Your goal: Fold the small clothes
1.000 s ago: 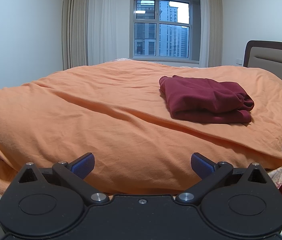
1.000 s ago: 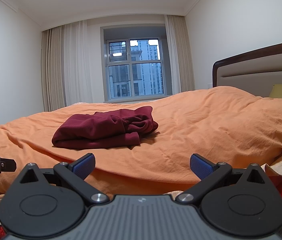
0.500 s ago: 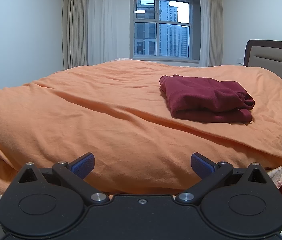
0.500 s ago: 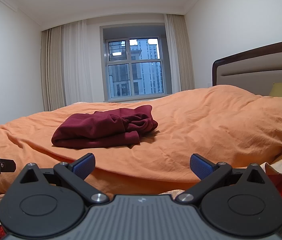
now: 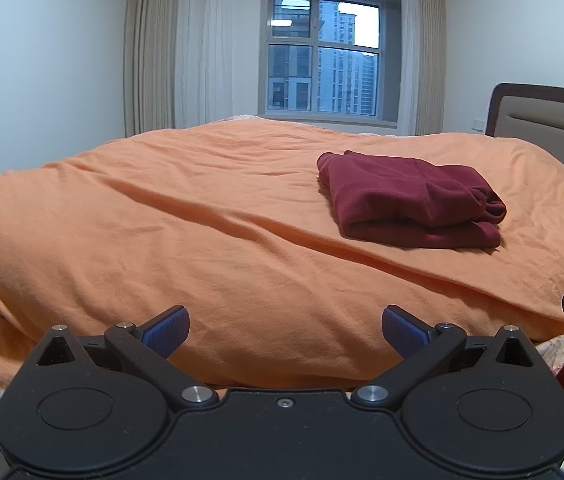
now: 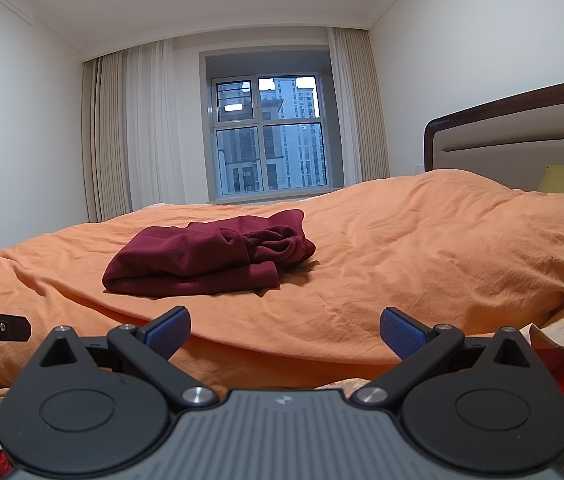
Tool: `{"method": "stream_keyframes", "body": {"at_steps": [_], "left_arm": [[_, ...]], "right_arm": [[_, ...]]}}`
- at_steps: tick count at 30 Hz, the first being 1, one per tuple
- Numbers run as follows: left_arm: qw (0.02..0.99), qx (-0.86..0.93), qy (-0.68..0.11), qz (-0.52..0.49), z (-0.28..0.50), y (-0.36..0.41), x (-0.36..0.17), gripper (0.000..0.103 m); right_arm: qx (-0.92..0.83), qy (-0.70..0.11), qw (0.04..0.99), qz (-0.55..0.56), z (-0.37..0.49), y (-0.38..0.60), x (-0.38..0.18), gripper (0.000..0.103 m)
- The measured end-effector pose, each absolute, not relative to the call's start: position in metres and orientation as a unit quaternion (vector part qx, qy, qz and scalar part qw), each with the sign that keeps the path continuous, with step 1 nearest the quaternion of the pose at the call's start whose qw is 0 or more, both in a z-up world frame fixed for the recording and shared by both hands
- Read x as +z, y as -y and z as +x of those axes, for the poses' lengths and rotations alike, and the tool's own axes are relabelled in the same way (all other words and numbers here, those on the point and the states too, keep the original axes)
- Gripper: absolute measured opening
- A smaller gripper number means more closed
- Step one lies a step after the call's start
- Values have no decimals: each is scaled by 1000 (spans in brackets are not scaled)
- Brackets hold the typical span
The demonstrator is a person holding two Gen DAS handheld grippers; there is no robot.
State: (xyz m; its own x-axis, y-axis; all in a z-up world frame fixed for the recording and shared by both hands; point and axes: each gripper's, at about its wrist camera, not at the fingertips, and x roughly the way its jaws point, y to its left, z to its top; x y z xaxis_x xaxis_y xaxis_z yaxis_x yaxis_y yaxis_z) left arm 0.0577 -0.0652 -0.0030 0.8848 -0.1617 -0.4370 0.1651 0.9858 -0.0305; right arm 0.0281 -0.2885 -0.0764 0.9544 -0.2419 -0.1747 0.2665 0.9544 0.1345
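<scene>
A soft maroon garment (image 5: pixel 410 200) lies folded in a thick, lumpy rectangle on the wrinkled orange duvet (image 5: pixel 202 220) — near the headboard (image 6: pixel 522 120). Left gripper (image 5: pixel 285 326) and right gripper (image 6: pixel 285 326) hang short of the duvet's edge, jaws spread wide, empty.

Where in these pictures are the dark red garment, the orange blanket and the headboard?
dark red garment (image 5: pixel 406 196), left wrist view, on its folded top layer.
orange blanket (image 5: pixel 186 216), left wrist view, on a bare wrinkled stretch.
headboard (image 6: pixel 518 136), right wrist view, on its padded panel.
</scene>
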Motion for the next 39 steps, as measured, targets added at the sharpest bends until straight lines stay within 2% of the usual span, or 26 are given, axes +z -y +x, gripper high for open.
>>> {"method": "stream_keyframes", "body": {"at_steps": [39], "left_arm": [[970, -74, -231, 6, 58, 71, -4, 102]], "right_arm": [[-128, -81, 985, 79, 28, 286, -80, 103]]}}
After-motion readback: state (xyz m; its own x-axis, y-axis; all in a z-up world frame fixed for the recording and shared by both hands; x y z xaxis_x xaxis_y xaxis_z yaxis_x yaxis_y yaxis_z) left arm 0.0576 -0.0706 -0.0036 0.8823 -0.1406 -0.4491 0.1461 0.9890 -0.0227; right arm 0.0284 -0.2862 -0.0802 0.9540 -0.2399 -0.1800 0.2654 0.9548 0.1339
